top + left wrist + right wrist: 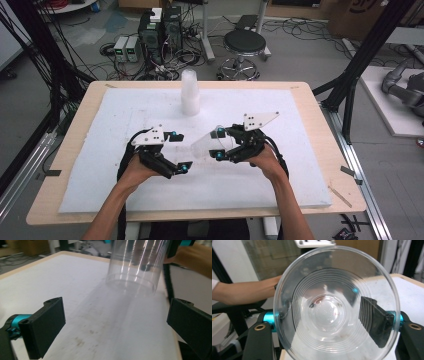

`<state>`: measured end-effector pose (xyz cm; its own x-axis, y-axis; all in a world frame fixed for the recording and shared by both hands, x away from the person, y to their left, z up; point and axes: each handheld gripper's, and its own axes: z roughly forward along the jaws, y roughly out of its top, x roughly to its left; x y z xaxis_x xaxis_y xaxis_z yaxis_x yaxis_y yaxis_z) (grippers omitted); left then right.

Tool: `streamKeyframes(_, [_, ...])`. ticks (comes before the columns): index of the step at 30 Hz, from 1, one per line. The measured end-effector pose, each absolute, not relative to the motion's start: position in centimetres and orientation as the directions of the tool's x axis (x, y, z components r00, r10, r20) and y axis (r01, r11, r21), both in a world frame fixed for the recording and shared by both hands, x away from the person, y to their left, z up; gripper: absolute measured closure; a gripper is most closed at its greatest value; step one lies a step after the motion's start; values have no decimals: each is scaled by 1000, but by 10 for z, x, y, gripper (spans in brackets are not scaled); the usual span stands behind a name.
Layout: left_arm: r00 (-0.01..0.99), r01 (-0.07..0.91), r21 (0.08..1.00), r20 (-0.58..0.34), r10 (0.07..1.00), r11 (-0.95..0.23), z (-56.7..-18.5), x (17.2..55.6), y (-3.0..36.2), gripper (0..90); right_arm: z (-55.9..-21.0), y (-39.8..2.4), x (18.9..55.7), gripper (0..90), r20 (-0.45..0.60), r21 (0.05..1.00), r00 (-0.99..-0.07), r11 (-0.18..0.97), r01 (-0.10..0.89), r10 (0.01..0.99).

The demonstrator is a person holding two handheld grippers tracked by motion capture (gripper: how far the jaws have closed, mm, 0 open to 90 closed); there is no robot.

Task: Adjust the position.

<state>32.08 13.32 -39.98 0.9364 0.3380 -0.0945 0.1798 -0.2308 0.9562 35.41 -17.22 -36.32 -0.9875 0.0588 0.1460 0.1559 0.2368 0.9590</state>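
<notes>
A clear plastic cup [209, 143] lies on its side in the air just above the white foam sheet [280, 175], with my right gripper [218, 145] shut on its walls. In the right gripper view the cup [334, 307] faces me mouth-first, and the black pads [372, 317] press on it from both sides around my right gripper [329, 315]. My left gripper [180, 151] stands open a short way left of the cup. From the left gripper view the cup's base end [135, 262] floats ahead of my left gripper [116, 315], whose jaws hold nothing.
A stack of clear cups [190, 95] stands upright at the far middle of the foam sheet. The sheet covers most of a wooden table [345, 165]. Behind the table are a stool [244, 45], computer boxes [160, 30] and loose cables on the floor.
</notes>
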Motion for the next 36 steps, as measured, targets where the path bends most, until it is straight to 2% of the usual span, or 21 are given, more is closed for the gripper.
streamKeyframes(8, [849,224,948,-76,523,-226,-418,311,168,17,-357,-180,362,332,168,934,-975,291,206,148])
streamKeyframes(17, [751,251,949,-67,657,-190,-435,301,194,17,-349,-180,377,334,151,869,-944,416,268,293])
streamKeyframes(28, [658,274,951,-74,749,-146,-454,295,210,17,-342,-158,395,335,13,723,-895,614,317,446])
streamKeyframes(36, [630,276,954,-87,772,-118,-463,294,217,17,-348,-154,401,336,-7,669,-868,647,365,497])
